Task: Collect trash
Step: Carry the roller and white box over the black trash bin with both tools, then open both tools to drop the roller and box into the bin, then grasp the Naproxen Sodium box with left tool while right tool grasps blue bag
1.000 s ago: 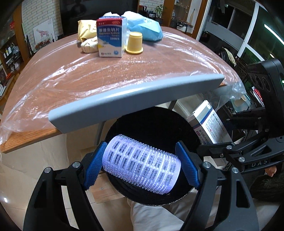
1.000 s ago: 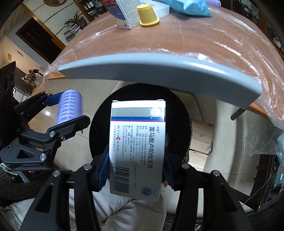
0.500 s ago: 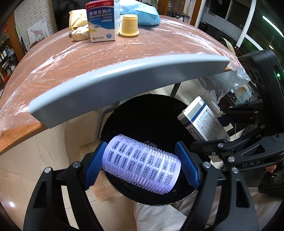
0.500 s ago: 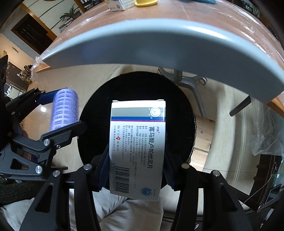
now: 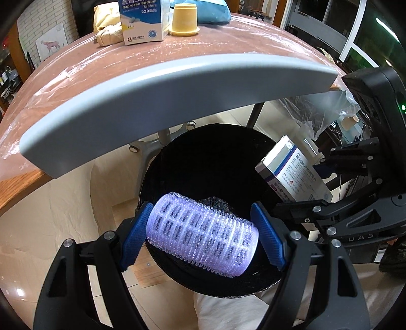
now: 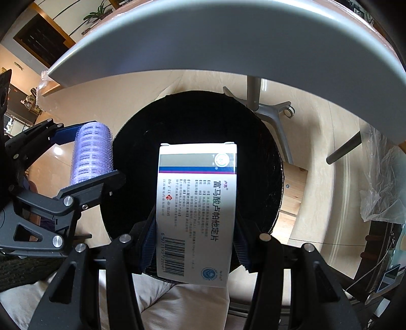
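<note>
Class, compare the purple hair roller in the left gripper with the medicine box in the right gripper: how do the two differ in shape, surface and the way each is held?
The hair roller is a bristly purple cylinder; the medicine box is a flat white carton with smooth printed faces. The roller lies crosswise, its ends against the left gripper pads; the box points lengthwise along the right gripper, clamped by its long sides. Both hang over the black bin.

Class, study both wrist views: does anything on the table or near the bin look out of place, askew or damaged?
Little stands out. The yellow cup on the table stands upside down, rim on the plastic-covered top. Both hand-held grippers grip firmly: the left on the hair roller, the right on the medicine box, above the black bin.
</note>
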The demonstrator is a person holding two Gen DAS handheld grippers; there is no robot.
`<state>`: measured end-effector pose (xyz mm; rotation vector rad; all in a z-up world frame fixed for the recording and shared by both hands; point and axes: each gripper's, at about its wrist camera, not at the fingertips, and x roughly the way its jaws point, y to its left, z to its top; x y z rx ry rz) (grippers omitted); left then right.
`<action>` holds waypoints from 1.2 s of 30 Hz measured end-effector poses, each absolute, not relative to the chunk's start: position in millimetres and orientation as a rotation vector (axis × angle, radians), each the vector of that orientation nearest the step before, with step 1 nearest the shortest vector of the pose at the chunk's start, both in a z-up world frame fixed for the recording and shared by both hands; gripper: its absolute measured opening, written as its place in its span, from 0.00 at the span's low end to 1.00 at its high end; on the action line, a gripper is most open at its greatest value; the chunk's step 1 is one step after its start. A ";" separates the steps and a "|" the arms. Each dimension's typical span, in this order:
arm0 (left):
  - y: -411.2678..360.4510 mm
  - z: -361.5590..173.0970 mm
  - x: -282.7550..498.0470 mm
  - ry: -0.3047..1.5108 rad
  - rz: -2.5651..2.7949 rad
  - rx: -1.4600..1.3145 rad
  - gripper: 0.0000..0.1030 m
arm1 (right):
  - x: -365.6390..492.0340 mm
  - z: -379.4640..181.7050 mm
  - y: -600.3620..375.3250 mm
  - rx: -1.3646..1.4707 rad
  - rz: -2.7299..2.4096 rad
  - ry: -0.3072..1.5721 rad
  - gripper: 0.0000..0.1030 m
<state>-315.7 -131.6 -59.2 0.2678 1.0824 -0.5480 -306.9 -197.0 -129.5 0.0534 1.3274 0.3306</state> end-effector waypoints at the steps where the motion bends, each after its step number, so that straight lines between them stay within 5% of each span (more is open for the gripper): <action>1: -133.7 -59.6 -315.7 1.084 -0.548 0.270 0.77 | -306.9 -130.3 -196.4 0.052 0.330 1.329 0.50; 11: -141.3 -68.6 -311.6 1.085 -0.547 0.286 0.78 | -305.3 -127.9 -192.6 0.026 0.301 1.314 0.51; 13: -141.0 -69.2 -310.1 1.074 -0.524 0.288 0.87 | -307.3 -121.8 -192.5 -0.009 0.259 1.291 0.72; 19: -130.9 -65.1 -310.1 1.083 -0.514 0.244 0.89 | -320.0 -101.8 -217.4 0.075 0.237 1.256 0.76; 25: -115.7 -9.2 -325.0 0.972 -0.528 0.175 0.89 | -340.0 -32.9 -234.9 0.088 0.256 1.097 0.77; 30: -111.4 56.4 -320.4 0.760 -0.472 0.187 0.99 | -332.1 33.9 -248.0 0.014 0.209 0.881 0.95; 36: -103.9 72.8 -257.8 0.753 -0.442 0.062 0.99 | -257.8 60.9 -269.4 -0.058 0.092 0.802 0.96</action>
